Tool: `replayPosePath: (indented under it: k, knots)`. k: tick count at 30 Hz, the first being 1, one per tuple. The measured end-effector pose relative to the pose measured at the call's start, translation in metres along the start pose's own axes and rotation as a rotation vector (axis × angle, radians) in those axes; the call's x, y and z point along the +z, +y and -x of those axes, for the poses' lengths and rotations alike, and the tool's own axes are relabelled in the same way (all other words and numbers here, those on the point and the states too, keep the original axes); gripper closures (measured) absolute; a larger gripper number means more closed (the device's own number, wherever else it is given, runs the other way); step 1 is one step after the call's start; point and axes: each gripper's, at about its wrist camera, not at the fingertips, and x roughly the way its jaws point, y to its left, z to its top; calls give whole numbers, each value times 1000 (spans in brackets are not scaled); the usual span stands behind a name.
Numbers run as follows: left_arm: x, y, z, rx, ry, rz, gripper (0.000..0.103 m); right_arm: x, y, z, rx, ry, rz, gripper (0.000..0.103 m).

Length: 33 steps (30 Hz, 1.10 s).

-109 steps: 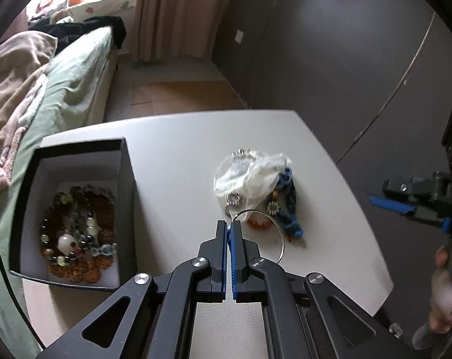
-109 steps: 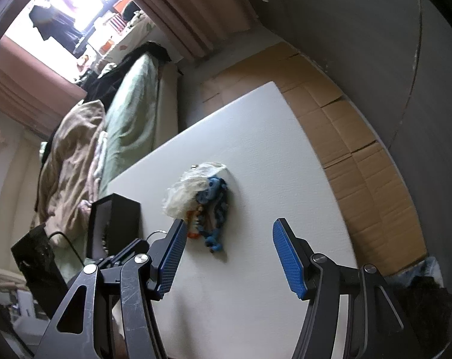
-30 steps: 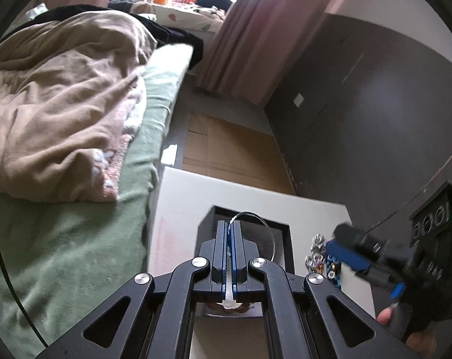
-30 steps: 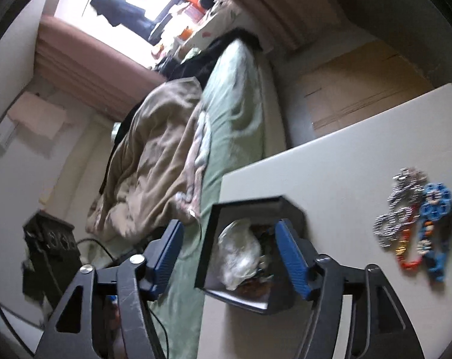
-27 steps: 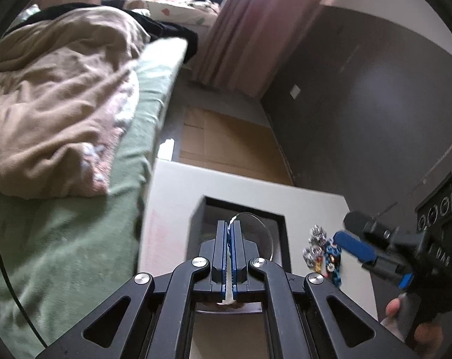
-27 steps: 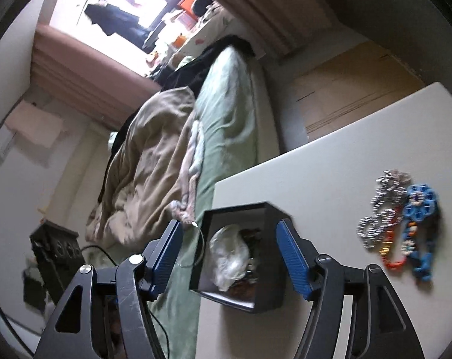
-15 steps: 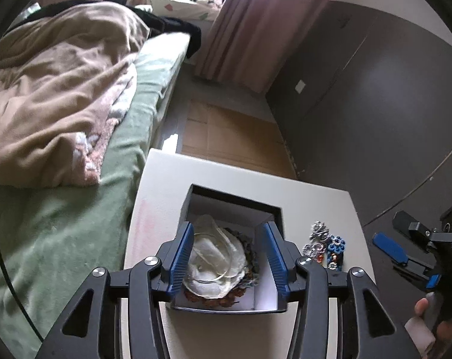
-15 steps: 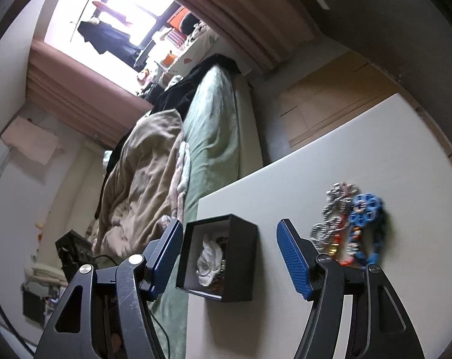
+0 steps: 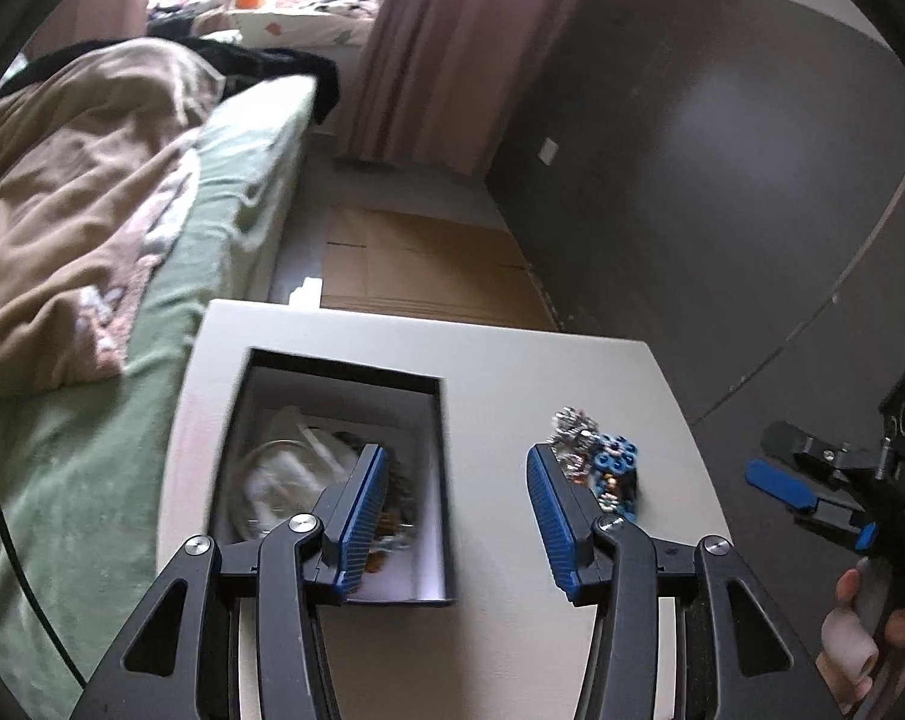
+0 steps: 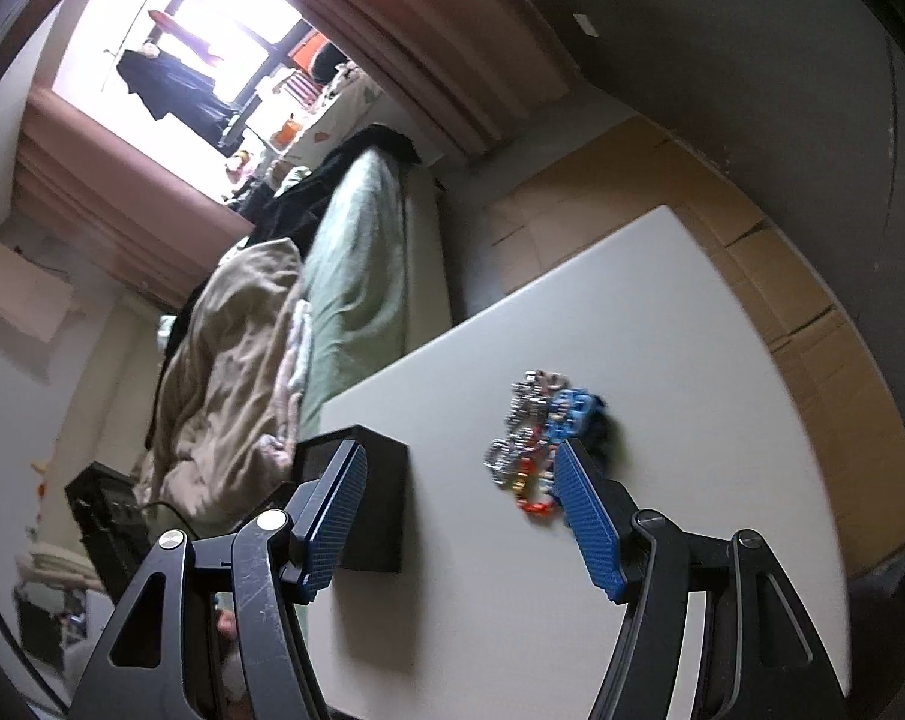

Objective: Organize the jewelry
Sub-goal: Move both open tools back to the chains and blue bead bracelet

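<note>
The left gripper [image 9: 455, 507] hangs over the pale rectangular surface [image 9: 512, 360] with its blue-padded jaws apart and nothing between them. The left gripper's opening figure rose within the last second, so its jaws have just been opening. Behind and below its left jaw sits the open black box with a white lining [image 9: 434, 480]; inside lie a thin silver wire hoop [image 9: 266, 468], a crumpled white pouch [image 9: 296, 462] and dark beaded pieces, all blurred. Just beyond its right jaw, partly hidden by the pad, lies the small heap of loose jewelry [image 9: 596, 462]: silver chain links, a blue flower-shaped bracelet and orange beads. The heap's long axis runs away from the jaws, silver end farthest.

The right gripper [image 10: 458, 510] also stands with jaws apart and empty. From its side the heap of loose jewelry [image 10: 542, 432] lies between the jaw tips and a little past them, closer to the right jaw, which covers its near end. The black box [image 10: 374, 510] sits behind the left jaw. A green bed [image 10: 356, 264] with a beige blanket runs beside the surface.
</note>
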Motion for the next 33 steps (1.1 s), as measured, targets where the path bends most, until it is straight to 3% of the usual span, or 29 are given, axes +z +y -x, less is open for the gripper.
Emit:
replayPosePath:
  k: [7, 16, 33]
  knots:
    - [2, -32, -12, -10, 47, -49, 53, 7, -27, -3, -69, 31, -68, 37]
    - [20, -65, -54, 12, 179, -66, 53, 14, -61, 8, -110, 37, -131, 37]
    - [31, -102, -137, 113, 340, -112, 54, 32, -85, 0, -114, 53, -193, 37]
